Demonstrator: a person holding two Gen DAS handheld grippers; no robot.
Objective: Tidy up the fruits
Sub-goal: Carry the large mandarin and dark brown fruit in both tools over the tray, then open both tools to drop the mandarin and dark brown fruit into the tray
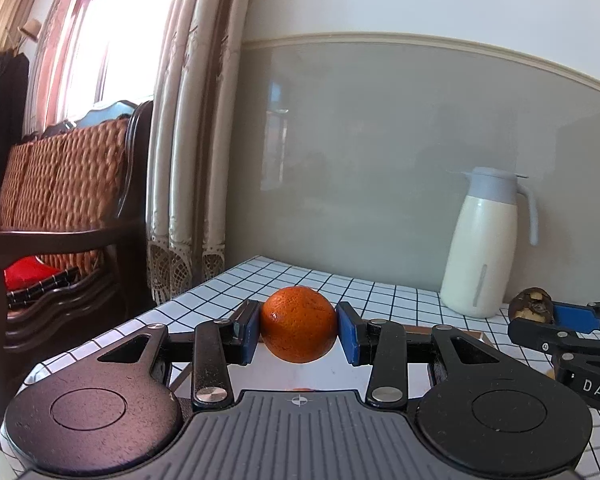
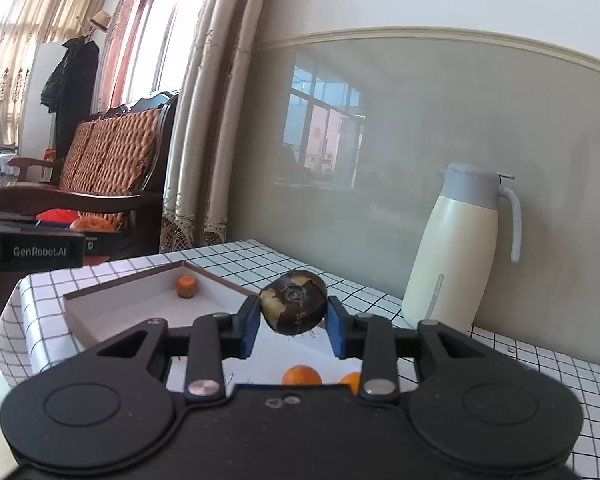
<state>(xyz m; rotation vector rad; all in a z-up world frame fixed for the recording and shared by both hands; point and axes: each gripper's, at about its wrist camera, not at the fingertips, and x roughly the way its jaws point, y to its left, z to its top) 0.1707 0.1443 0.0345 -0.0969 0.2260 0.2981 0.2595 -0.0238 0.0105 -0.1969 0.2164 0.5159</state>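
Observation:
My left gripper (image 1: 298, 330) is shut on an orange (image 1: 298, 323) and holds it above the checkered table. My right gripper (image 2: 293, 320) is shut on a dark brown, patchy fruit (image 2: 293, 302), lifted above a shallow tray (image 2: 100, 322). That fruit (image 1: 531, 305) and the right gripper's blue fingers (image 1: 576, 316) also show at the right edge of the left wrist view. One small orange (image 2: 186, 286) sits in the tray's far corner. Two more oranges (image 2: 302, 375) lie below the right gripper, partly hidden by it.
A cream thermos jug (image 2: 456, 252) with a grey lid stands at the back right against the wall. The table's white grid cloth (image 2: 540, 360) ends at the left, where a wooden sofa (image 2: 100, 168) and curtains stand. The left gripper's body (image 2: 32, 250) shows at the left.

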